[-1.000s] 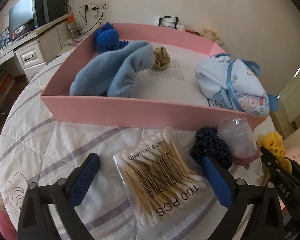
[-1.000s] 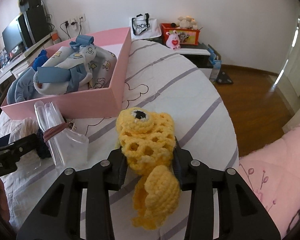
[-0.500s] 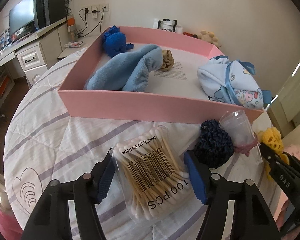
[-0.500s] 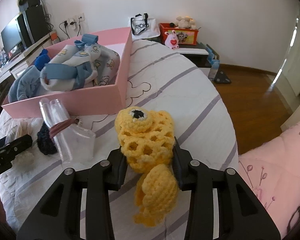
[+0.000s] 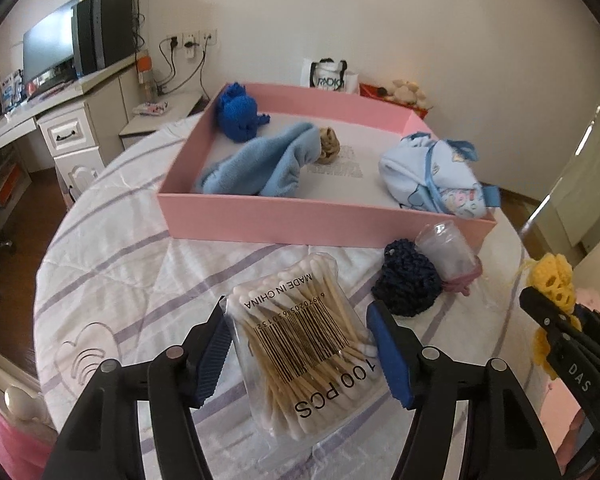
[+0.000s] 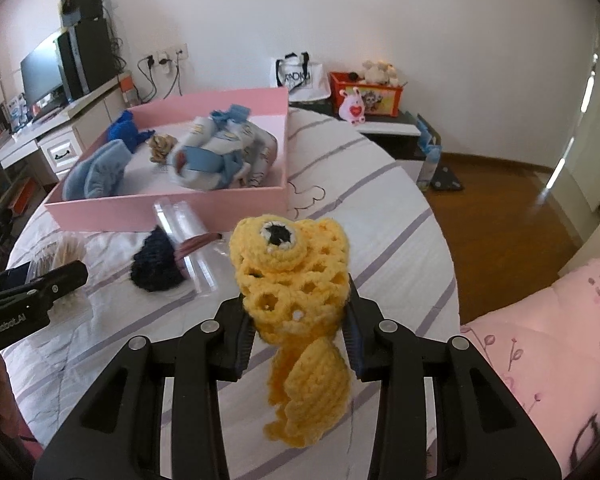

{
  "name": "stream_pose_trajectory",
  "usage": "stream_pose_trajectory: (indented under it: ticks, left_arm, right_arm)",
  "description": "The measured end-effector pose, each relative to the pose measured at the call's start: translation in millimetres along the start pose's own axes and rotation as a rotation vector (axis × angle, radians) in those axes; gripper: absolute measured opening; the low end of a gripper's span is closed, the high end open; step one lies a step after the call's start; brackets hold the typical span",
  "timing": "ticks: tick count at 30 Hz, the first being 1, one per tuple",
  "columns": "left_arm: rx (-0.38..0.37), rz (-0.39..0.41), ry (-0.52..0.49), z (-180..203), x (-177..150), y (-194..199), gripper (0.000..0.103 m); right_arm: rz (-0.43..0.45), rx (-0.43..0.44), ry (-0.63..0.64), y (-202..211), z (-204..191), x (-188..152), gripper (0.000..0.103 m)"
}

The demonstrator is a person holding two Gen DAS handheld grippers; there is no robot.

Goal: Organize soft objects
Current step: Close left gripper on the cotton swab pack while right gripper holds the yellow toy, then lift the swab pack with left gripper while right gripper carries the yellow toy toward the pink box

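While the right gripper point(image 6: 298, 334) squeezes a yellow crochet toy point(image 6: 294, 280) between its two pads, the toy hangs above the striped bed cover point(image 6: 380, 232), with its black and white eye facing up and its tail dangling down below the pads. The left gripper point(image 5: 300, 344) has just been closing and now its blue pads press on both sides of a clear pack of cotton swabs point(image 5: 304, 340), which sits tilted between them over the cover.

Just past the swabs, a dark blue knitted ball point(image 5: 408, 284) lies on the cover, touching a clear plastic tube point(image 5: 446, 248) with a pink band round it. Behind them stands a big pink box point(image 5: 320, 220) with low walls. Inside it are a light blue fluffy cloth point(image 5: 260, 164), a bright blue knitted toy point(image 5: 238, 114) in the far left corner, a small tan scrunchie point(image 5: 328, 146) beside the cloth, and a pale blue bundle of baby clothes point(image 5: 432, 176) on the right side.

Farther off, a white bag point(image 6: 300, 78) and an orange toy box point(image 6: 366, 98) stand by the wall, and a desk with a dark screen point(image 6: 40, 70) is on the left
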State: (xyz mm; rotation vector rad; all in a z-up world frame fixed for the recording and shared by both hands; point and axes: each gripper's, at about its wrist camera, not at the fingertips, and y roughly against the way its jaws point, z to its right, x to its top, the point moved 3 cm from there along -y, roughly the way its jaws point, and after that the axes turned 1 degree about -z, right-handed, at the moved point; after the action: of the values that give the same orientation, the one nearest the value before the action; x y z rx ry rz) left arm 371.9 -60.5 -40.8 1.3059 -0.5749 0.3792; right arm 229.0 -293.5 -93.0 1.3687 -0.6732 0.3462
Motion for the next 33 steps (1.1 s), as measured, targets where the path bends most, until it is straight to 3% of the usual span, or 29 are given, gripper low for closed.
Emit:
stream_pose_trajectory:
  ticks: [21, 28, 33]
  left_arm:
    - [0.051, 0.220, -0.020, -3, -43, 143, 0.063]
    - [0.086, 0.368, -0.024, -2, -69, 209, 0.063]
    - [0.063, 0.444, -0.022, 0, -88, 249, 0.063]
  right_arm:
    - [0.195, 0.063, 0.054, 107, -28, -21, 0.035]
    - [0.294, 0.072, 0.076, 146, -32, -20, 0.035]
    - [0.373, 0.081, 0.085, 173, -34, -18, 0.035]
